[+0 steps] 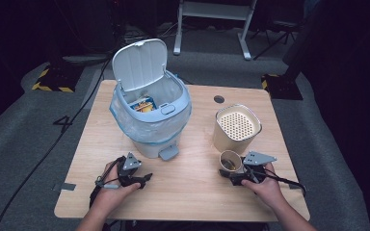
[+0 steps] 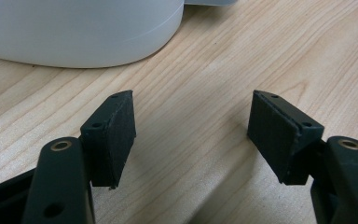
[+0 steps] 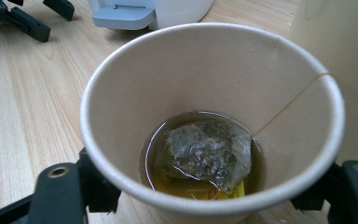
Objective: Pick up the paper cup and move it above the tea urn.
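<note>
A paper cup [image 1: 231,160] stands on the table in front of a cream container [image 1: 237,129] with a perforated top. My right gripper [image 1: 229,169] is shut on the cup, one jaw on each side. In the right gripper view the cup [image 3: 205,93] holds a wet tea bag [image 3: 205,151] in a little amber liquid, and its string runs over the rim. My left gripper [image 1: 144,178] rests open on the wood in front of a white and blue pedal bin [image 1: 150,115]. Nothing lies between its jaws [image 2: 193,135].
The bin's lid [image 1: 139,63] stands open, a plastic liner hangs over its rim, and a yellow and blue packet lies inside. Its pedal [image 1: 169,152] points toward me. The bin's base [image 2: 74,32] is just beyond the left jaws. A cable hole [image 1: 218,99] marks the wooden table [image 1: 192,192].
</note>
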`<state>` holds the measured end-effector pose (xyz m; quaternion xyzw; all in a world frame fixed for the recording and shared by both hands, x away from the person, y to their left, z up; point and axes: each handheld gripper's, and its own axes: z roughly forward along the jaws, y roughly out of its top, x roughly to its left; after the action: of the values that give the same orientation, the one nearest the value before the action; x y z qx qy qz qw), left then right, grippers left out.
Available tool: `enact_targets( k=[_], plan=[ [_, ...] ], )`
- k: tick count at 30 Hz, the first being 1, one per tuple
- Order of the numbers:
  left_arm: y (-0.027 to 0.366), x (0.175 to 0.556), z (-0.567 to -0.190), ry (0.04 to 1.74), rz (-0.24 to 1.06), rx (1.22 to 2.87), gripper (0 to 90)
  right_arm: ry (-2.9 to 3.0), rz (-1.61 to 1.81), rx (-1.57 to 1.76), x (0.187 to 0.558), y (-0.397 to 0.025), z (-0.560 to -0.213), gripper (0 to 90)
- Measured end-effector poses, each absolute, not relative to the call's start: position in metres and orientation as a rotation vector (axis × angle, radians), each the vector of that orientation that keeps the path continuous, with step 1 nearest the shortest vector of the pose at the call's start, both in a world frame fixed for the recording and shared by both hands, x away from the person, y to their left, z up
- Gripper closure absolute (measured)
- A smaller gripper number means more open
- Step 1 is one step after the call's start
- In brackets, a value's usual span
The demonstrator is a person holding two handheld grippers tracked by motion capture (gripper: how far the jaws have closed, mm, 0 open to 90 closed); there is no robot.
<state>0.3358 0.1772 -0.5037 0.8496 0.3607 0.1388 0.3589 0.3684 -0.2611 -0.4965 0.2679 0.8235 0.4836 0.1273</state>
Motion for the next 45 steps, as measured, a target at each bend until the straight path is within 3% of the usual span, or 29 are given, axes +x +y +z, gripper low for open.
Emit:
enact_targets(
  k=[16, 45],
  plan=[
    [0.177, 0.335, -0.504, 0.936, 0.356, 2.19, 32.3, 2.435, 1.428, 0.683, 0.366, -0.272, -0.472, 31.4],
    [0.18, 0.342, -0.503, 0.917, 0.35, 2.198, 30.9, 2.413, 1.512, 0.667, 0.363, -0.292, -0.362, 31.9]
  ],
)
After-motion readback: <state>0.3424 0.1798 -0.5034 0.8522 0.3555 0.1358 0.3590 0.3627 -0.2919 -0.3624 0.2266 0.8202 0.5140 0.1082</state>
